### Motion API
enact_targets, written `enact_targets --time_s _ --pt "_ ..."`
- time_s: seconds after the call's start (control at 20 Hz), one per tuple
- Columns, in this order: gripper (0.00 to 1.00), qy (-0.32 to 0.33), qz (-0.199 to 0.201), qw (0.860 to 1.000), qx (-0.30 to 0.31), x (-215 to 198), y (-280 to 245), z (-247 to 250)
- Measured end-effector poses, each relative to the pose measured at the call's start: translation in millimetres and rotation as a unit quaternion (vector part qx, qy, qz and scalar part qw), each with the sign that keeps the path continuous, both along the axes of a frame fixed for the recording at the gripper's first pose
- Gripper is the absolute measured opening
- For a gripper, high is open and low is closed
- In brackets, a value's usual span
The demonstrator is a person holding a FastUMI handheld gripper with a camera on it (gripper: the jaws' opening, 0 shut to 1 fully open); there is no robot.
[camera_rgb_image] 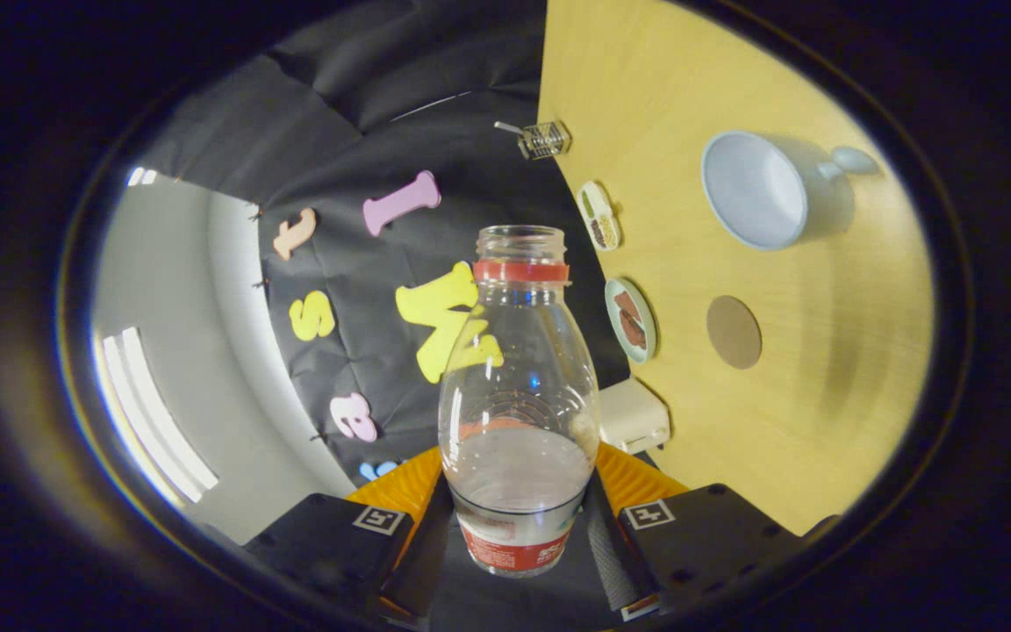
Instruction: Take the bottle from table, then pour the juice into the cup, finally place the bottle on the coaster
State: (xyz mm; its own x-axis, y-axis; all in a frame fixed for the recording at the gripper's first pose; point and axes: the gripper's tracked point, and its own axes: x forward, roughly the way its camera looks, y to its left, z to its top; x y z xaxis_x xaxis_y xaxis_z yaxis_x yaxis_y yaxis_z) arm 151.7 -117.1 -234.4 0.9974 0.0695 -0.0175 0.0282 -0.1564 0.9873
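I hold a clear plastic bottle (517, 395) between the fingers of my gripper (516, 527), one finger pressing each side of its lower body. It has no cap, a red ring below its open mouth and a red label near its base. It looks almost empty. Seen against the wooden table (821, 421), the bottle lies tipped over, roughly level with the tabletop. A pale blue cup (756, 189) with a handle stands on the table. A round brown coaster (734, 332) lies flat near the cup, apart from it.
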Motion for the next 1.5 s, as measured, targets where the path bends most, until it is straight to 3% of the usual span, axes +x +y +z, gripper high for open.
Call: enact_targets --time_s 0.15,0.3,0.6,0.95,1.3,1.5 --pt "0.76 0.017 0.016 0.994 -0.108 -5.4 6.2 -0.4" --pt "0.76 0.009 0.024 0.979 -0.2 -10.4 11.6 12.9" --pt "0.76 0.004 0.018 0.921 -0.39 -18.1 4.8 45.5" --pt "0.77 0.003 0.007 0.82 -0.572 -16.6 -2.3 86.9" --pt "0.78 0.061 0.021 0.703 -0.708 10.6 -13.3 56.6" --pt "0.78 0.06 0.033 0.67 -0.739 22.4 -5.2 37.6"
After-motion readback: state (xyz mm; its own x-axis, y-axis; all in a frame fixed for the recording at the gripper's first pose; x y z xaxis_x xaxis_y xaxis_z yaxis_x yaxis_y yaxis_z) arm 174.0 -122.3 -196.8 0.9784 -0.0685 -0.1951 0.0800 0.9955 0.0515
